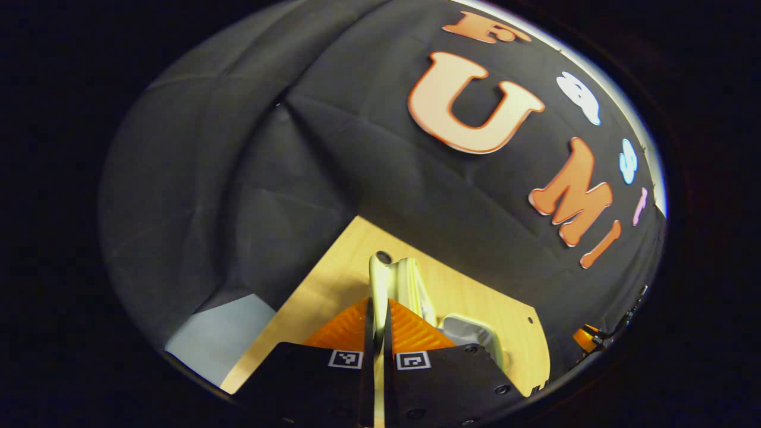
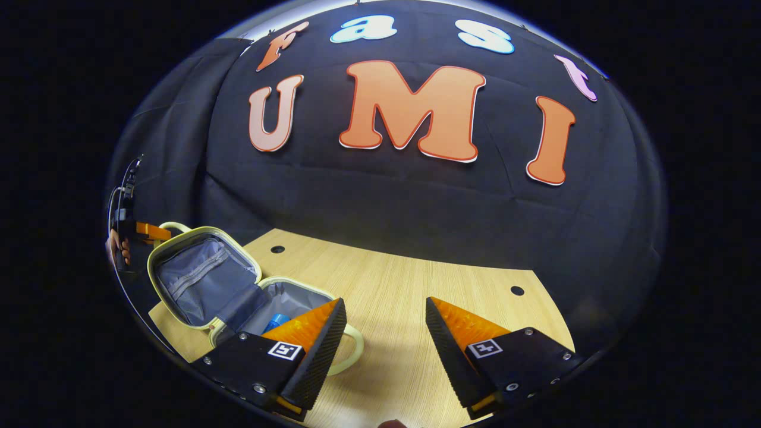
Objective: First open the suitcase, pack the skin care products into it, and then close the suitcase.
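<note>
The small suitcase [image 2: 202, 279] stands open on the wooden table, pale-rimmed with a grey lining and its lid raised. A blue skin care item [image 2: 276, 323] lies in the base. My left gripper [image 1: 378, 321] is shut on the rim of the lid [image 1: 380, 279], seen edge-on between its fingers, with the base [image 1: 469, 333] just to the right. In the right gripper view the left gripper [image 2: 140, 232] and the hand holding it show behind the lid. My right gripper [image 2: 386, 333] hovers open above the table, right of the suitcase handle [image 2: 351, 351], holding nothing.
The wooden table [image 2: 416, 285] has small round holes in it, and its far edge meets the black cloth wall. A patch of pale floor [image 1: 220, 339] shows left of the table's edge. An orange part of the other gripper [image 1: 585, 339] sits at far right.
</note>
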`<state>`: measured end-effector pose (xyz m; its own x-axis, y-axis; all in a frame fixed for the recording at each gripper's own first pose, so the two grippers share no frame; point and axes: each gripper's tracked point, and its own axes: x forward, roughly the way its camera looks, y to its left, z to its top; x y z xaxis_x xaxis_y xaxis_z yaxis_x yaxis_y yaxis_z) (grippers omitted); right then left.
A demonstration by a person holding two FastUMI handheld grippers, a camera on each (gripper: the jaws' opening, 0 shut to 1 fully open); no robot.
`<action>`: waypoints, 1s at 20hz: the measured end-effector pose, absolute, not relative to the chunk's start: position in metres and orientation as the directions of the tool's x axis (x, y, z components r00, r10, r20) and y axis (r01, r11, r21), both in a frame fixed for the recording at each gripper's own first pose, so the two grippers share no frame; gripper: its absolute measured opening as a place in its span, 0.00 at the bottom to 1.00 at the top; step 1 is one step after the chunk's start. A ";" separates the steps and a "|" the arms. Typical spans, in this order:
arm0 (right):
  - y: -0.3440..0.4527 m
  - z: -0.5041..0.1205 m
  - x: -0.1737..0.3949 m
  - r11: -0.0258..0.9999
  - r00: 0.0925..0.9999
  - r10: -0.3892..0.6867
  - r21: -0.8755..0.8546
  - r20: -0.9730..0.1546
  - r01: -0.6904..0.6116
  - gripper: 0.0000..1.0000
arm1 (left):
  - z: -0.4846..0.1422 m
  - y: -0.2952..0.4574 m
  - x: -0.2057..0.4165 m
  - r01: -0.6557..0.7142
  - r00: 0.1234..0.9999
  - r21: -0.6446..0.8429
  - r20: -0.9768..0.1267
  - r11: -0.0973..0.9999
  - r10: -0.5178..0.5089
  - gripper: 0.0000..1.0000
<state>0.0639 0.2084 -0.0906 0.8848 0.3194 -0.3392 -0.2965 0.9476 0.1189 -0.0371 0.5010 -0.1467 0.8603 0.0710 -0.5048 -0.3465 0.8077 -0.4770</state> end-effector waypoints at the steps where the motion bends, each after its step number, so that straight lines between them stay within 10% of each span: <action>1: 0.204 -0.088 0.065 0.946 0.886 0.323 0.118 -0.332 -0.301 0.86 | -0.137 0.488 -0.032 -0.322 0.871 -0.468 -0.486 0.823 0.064 0.07; 20: 0.140 -0.084 0.073 0.933 0.898 0.352 0.173 -0.264 -0.314 0.87 | -0.044 0.240 0.030 0.012 0.897 -0.441 -0.392 0.897 -0.204 0.06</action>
